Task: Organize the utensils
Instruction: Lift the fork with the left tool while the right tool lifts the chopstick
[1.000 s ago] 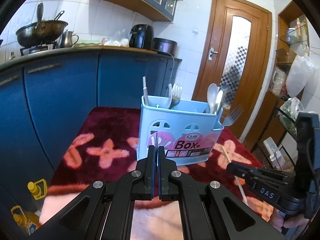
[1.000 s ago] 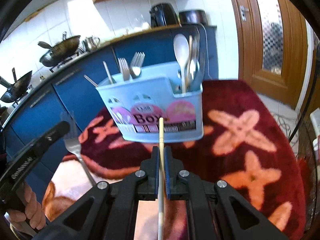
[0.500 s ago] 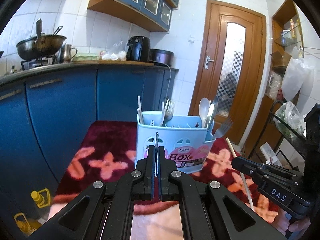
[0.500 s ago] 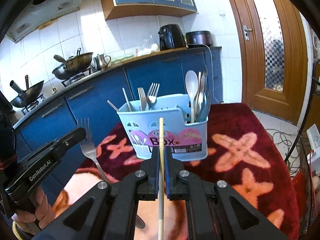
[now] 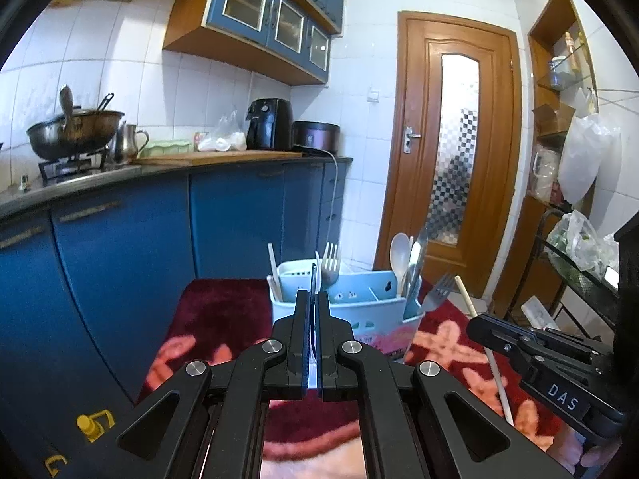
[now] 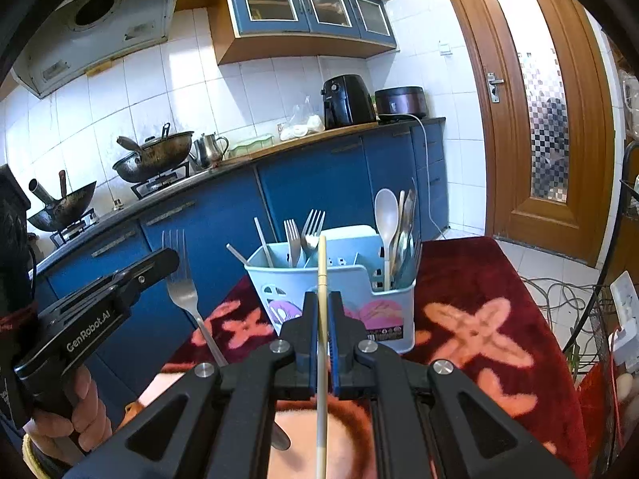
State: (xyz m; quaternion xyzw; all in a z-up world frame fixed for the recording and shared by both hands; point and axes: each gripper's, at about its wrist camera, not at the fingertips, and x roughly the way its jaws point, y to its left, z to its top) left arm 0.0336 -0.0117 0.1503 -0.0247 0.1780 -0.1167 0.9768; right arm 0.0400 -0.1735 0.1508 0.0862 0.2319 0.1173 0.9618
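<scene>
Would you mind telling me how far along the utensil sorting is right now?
Done: forks, spoons and a chopstick already stand in the blue caddy. In hand: the left gripper is shut on a fork, the right gripper on a chopstick. Left: dropping both into their compartments.

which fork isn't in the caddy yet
The fork clamped in the left tongs, held in the air left of the blue caddy. The other forks stand tines-up inside the caddy.

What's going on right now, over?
Left gripper shut on fork. Right gripper shut on chopstick. Caddy ahead, nothing blocking.
</scene>
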